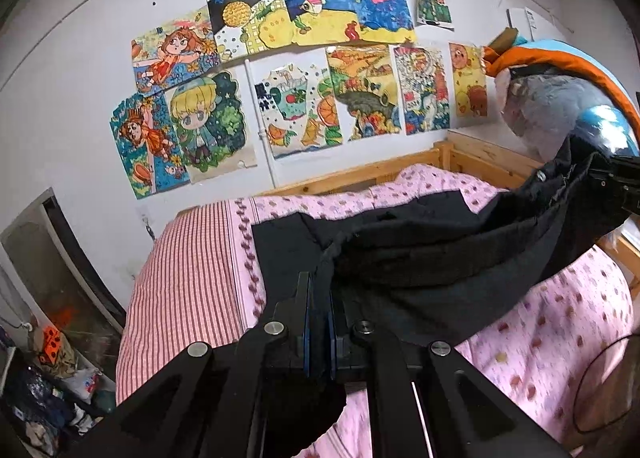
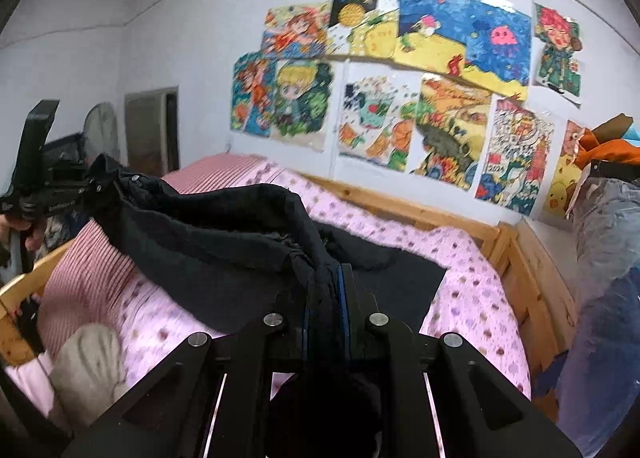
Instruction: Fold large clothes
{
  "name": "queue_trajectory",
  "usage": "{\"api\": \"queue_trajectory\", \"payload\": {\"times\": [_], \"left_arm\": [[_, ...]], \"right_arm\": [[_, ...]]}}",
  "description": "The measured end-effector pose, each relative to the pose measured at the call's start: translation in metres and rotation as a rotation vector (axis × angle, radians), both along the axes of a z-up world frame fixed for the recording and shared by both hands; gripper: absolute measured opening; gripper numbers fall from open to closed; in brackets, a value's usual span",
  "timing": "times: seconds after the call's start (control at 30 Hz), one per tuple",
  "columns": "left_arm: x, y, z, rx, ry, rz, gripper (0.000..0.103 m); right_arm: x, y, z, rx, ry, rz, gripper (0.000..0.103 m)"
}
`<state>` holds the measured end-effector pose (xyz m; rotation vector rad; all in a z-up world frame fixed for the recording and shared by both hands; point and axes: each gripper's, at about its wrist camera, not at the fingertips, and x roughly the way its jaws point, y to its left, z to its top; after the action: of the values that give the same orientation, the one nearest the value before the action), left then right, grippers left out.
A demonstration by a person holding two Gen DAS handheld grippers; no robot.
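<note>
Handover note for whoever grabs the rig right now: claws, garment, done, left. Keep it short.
Left claw: shut on one edge of the black garment.
Right claw: shut on the other end of that edge.
Garment: near edge raised and slung between both claws; far part lies flat on the pink dotted bedcover of the wooden-framed bed.
Done: both grips made, edge raised off the bed.
Left: carry the raised edge over the flat part, lay it down, release, finish any further folds.

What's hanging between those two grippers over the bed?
A black garment spans them, pinched by the left gripper and the right gripper, sagging toward the pink bedspread. Both wrist views show it.
</note>
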<state>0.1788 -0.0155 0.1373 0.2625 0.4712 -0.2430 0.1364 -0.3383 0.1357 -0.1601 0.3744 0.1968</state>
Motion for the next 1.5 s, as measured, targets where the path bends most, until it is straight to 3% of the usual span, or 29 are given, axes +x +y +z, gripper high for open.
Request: {"api": "queue_trajectory", "payload": {"times": [0.27, 0.47, 0.67, 0.87, 1.1, 1.5], "left_arm": [[0.089, -0.012, 0.004, -0.043, 0.034, 0.039, 0.006], [0.153, -0.037, -0.004, 0.035, 0.025, 0.074, 0.006], [0.207, -0.057, -0.024, 0.108, 0.016, 0.101, 0.006], [0.265, -0.075, -0.05, 0.092, 0.024, 0.14, 0.006], [0.324, -0.085, -0.079, 0.079, 0.095, 0.165, 0.006], [0.362, -0.09, -0.123, 0.065, 0.218, 0.151, 0.009]], "right_arm": [[0.088, -0.022, -0.007, 0.152, -0.061, -0.07, 0.01], [0.16, -0.031, -0.026, 0.187, -0.073, -0.115, 0.01], [0.22, -0.031, -0.046, 0.112, -0.057, -0.139, 0.01], [0.279, -0.038, -0.066, 0.059, 0.004, -0.169, 0.01], [0.32, -0.043, -0.088, 0.028, 0.041, -0.186, 0.01], [0.358, -0.05, -0.136, 0.056, 0.151, -0.19, 0.01]]}}
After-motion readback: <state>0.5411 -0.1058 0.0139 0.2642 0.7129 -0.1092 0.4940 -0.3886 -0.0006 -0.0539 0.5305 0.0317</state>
